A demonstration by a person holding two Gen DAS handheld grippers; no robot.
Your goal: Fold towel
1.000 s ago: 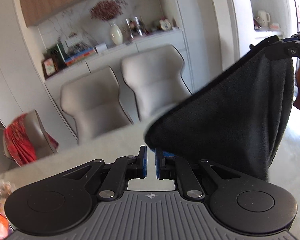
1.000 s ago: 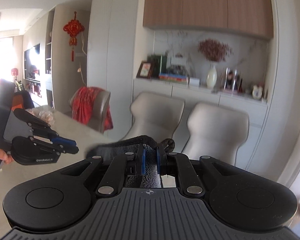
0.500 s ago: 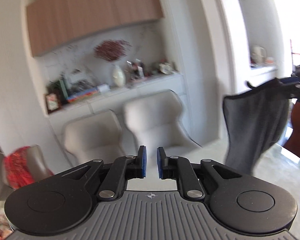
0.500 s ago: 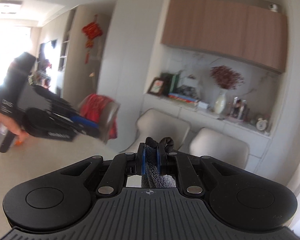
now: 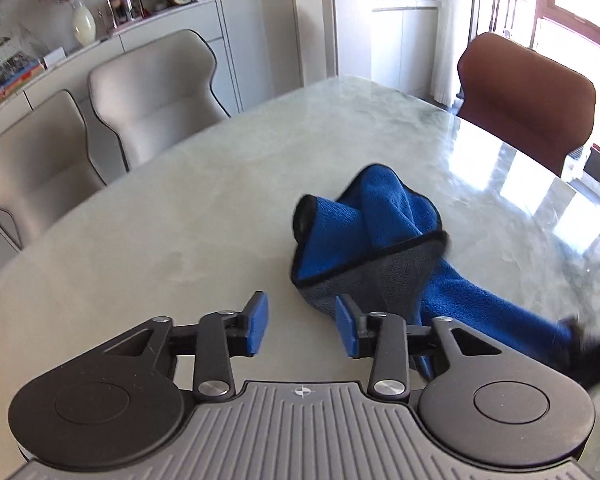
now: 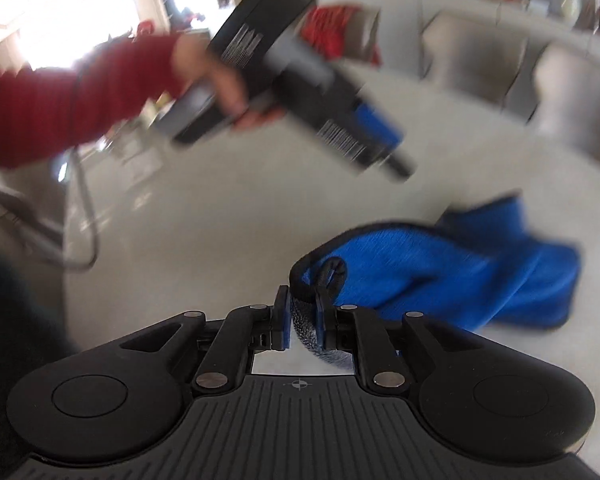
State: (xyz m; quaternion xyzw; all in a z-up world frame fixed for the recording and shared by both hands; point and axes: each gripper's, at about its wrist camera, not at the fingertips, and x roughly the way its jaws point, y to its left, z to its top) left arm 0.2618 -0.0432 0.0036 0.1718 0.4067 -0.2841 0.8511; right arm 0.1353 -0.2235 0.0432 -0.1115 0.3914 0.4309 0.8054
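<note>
**Towel bunched on the table, one corner held**

The towel (image 5: 364,240) lies crumpled, blue side up, on the marble table (image 5: 180,208). The right hand-held gripper (image 6: 303,322) pinches a grey corner by the hanging loop (image 6: 332,276). The left hand-held gripper (image 5: 302,326) hovers just short of the heap, jaws wide and empty. Best next move, in my judgement: find the neighbouring black-trimmed corner, grip it close to the edge, then draw both corners apart to flatten the cloth before any fold.
</note>
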